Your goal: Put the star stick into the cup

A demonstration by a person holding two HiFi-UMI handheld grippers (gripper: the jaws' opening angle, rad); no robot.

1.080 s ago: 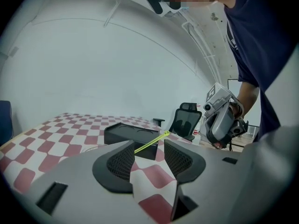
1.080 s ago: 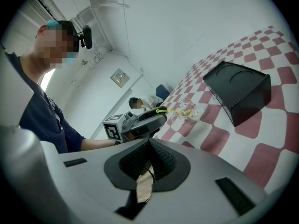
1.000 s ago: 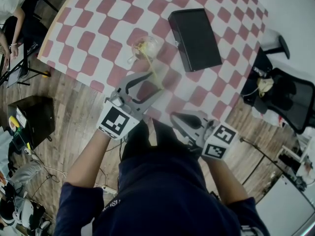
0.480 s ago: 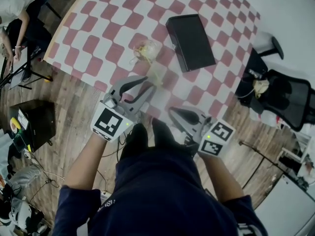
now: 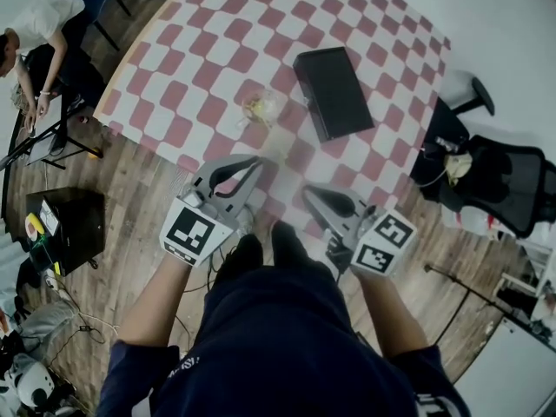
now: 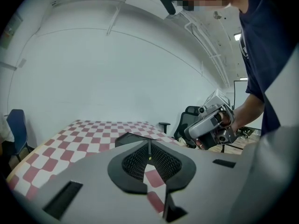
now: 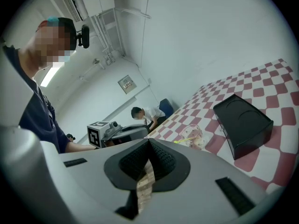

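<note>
A clear cup [image 5: 263,107] stands on the red-and-white checked table [image 5: 200,76], near its front edge. The yellow star stick [image 7: 187,135] rests in the cup [image 7: 195,136], leaning out to one side. My left gripper [image 5: 254,163] hangs off the table's front edge, short of the cup and apart from it. Its jaws are shut with nothing between them [image 6: 149,146]. Beside it, my right gripper [image 5: 306,191] is also shut and empty [image 7: 148,143], held over the floor.
A black box [image 5: 333,91] lies on the table right of the cup. A black office chair [image 5: 504,181] stands at the right. A seated person [image 5: 39,37] is at the far left, with a black case [image 5: 65,220] on the wooden floor.
The left gripper's jaws have gone from wide open to shut. Both grippers have drawn back from the table edge. The stick no longer reaches from the cup toward the left gripper.
</note>
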